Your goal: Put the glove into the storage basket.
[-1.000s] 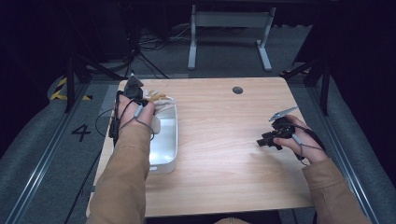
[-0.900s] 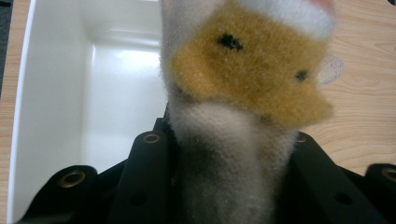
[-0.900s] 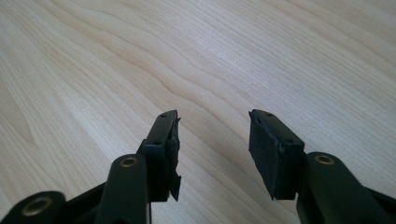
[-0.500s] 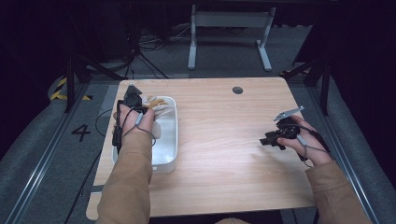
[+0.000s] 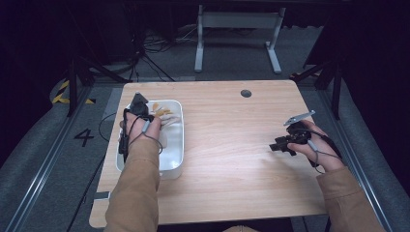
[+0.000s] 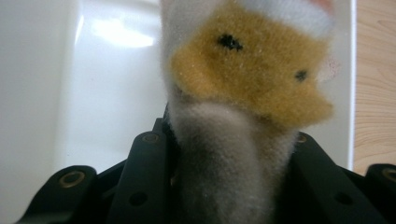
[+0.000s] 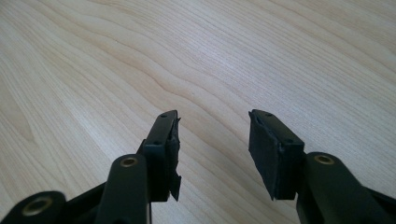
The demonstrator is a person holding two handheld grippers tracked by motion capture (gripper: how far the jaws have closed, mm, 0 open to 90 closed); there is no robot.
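A soft plush toy, orange and white with a grey part, is clamped between the black jaws of my left gripper. In the high view the left gripper is low over the far end of a white plastic tub at the table's left side, and the plush toy hangs inside the tub's far end. The tub's white floor lies just behind the toy. My right gripper hovers just above the bare wood at the right. Its jaws stand apart with nothing between them.
The wooden table has a round cable hole near its far edge. Beyond the table stands a white desk frame on a dark floor. A floor rail and a painted "4" lie to the left.
My left hand has sunk with the plush toy, bringing it down into the tub's far end. The right hand has stayed where it was.
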